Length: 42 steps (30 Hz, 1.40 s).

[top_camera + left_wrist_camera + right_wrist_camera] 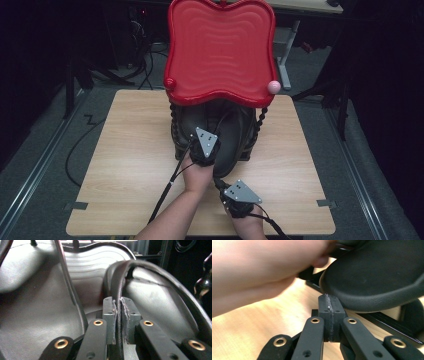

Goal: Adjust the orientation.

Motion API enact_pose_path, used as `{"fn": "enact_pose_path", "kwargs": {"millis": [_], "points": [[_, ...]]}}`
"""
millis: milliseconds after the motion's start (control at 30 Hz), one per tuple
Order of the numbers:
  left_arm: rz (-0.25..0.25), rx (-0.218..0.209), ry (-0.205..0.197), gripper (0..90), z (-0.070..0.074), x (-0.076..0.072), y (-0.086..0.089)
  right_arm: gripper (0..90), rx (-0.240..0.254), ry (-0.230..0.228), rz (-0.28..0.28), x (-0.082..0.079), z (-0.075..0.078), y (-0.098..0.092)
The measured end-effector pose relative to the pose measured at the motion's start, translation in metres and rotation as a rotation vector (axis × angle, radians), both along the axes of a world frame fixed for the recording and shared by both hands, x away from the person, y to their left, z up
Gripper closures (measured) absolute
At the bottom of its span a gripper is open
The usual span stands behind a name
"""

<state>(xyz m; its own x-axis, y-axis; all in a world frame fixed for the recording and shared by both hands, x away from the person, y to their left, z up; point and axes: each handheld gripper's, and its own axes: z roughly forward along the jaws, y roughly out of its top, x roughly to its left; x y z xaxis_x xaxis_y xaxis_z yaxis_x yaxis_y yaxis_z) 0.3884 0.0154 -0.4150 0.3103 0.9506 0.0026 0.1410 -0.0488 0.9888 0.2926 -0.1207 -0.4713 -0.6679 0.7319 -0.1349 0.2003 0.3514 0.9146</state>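
Note:
A black leather piece [235, 130] sits mid-table beneath a red wavy panel [220, 50] carried on twisted black posts [260, 127]. My left gripper [205, 145] reaches into the leather piece. In the left gripper view that gripper [119, 305] is shut on a thin, stitched leather edge [117, 277] that runs up between the pads. My right gripper [225, 184] is low at the front of the leather piece. In the right gripper view its jaws [329, 301] are pressed together with nothing between them, just under a padded black leather bulge [377, 277]. The person's left hand [262, 272] lies close on the left.
The light wooden table [125, 150] has bare board left and right of the leather piece. A pink ball [273, 86] and a red ball [170, 83] cap the panel's lower corners. Cables trail from both grippers toward the near edge. Dark floor and desk legs surround the table.

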Motion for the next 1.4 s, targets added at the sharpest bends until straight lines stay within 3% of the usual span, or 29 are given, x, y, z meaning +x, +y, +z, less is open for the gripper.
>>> {"fn": "enact_pose_path", "kwargs": {"millis": [100, 300, 533, 700, 800, 1067, 1400], "points": [[0.004, -0.012, 0.008, 82.3, 0.000, 0.002, 0.001, 90.0, 0.003, -0.002, -0.023, 0.003, -0.003, -0.003], [0.006, -0.008, 0.008, 82.4, 0.001, 0.003, -0.003, 90.0, -0.023, -0.001, 0.013, 0.001, -0.010, 0.008], [0.017, -0.023, 0.012, 82.0, 0.001, 0.006, 0.001, 90.0, 0.005, 0.006, -0.040, 0.011, -0.010, -0.001], [-0.016, -0.026, 0.004, 78.7, 0.004, 0.006, 0.005, 90.0, 0.018, -0.002, -0.060, 0.013, -0.008, -0.006], [-0.034, -0.021, -0.009, 71.4, 0.006, 0.002, 0.007, 90.0, 0.031, -0.010, -0.080, 0.015, -0.007, -0.010], [-0.093, -0.001, -0.053, 63.8, 0.009, -0.027, 0.023, 90.0, 0.063, -0.018, -0.115, 0.022, -0.001, -0.021], [-0.137, 0.030, -0.017, 62.6, -0.027, -0.073, 0.067, 90.0, 0.041, -0.037, -0.131, 0.038, 0.006, -0.025]]}}
